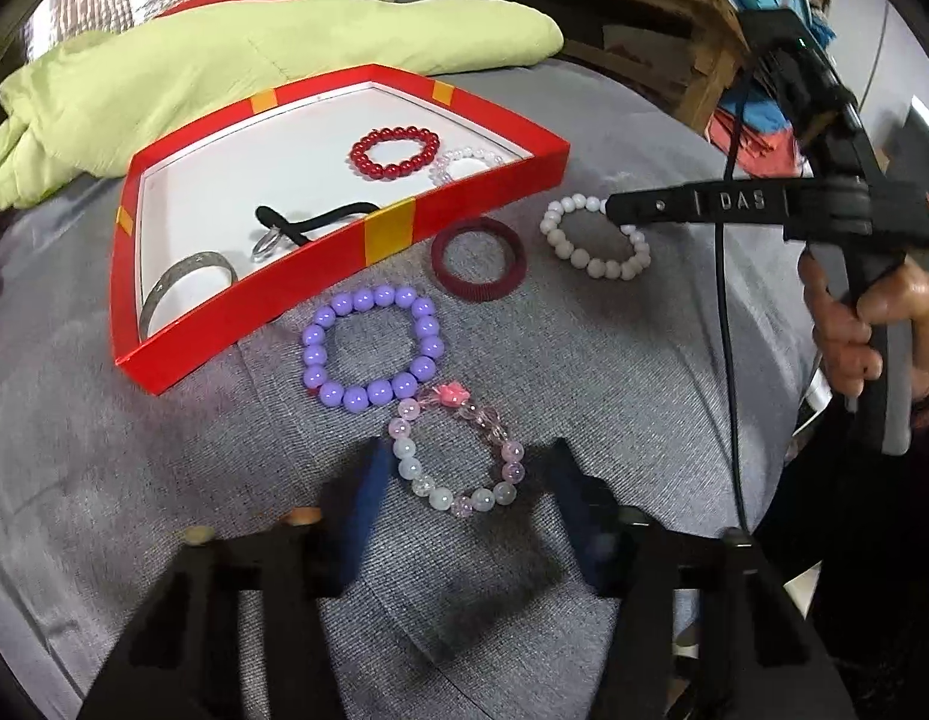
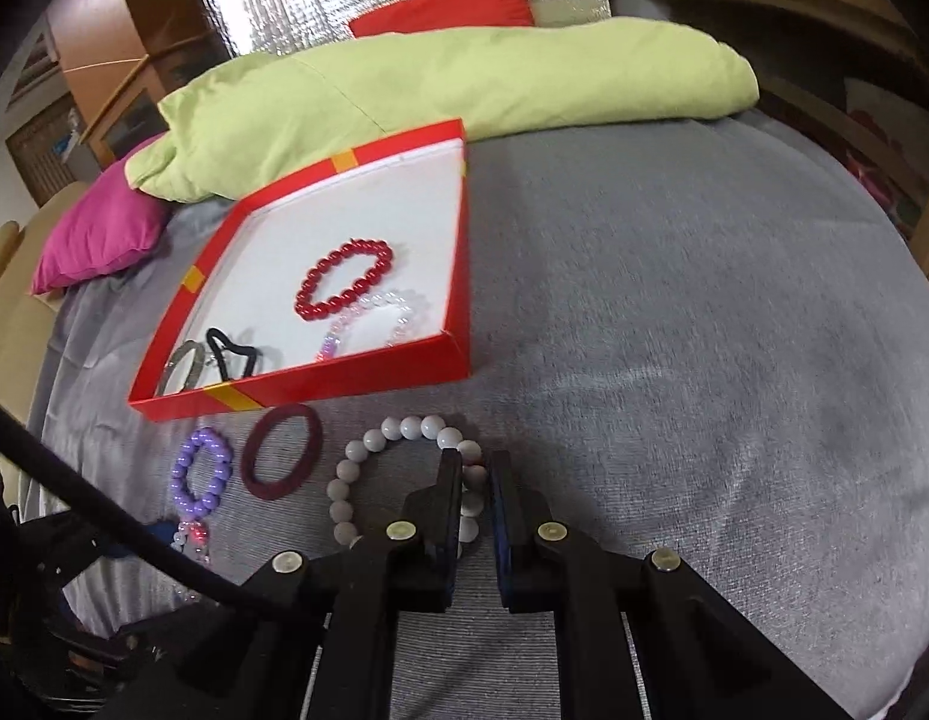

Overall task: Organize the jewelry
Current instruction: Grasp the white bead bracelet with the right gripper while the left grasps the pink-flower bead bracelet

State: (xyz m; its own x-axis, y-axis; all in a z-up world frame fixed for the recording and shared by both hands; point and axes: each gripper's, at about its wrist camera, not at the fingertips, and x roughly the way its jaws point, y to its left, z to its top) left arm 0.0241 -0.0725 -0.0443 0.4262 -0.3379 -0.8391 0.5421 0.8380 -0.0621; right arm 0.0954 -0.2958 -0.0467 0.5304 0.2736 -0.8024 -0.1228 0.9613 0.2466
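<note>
right gripper (image 2: 476, 468): jaws narrowed astride the near-right beads of the white round-bead bracelet (image 2: 368, 441), seemingly clamped on it, a hold suited to lifting. left gripper (image 1: 458, 468): jaws wide apart, flanking the pink-and-clear bead bracelet with rose charm (image 1: 458, 450), positioned to close. beyond lie the lilac bead bracelet (image 1: 368, 348), maroon fabric hair band (image 1: 479, 258) and red cardboard tray (image 1: 320, 276), the likely destination, on the grey cloth.
</note>
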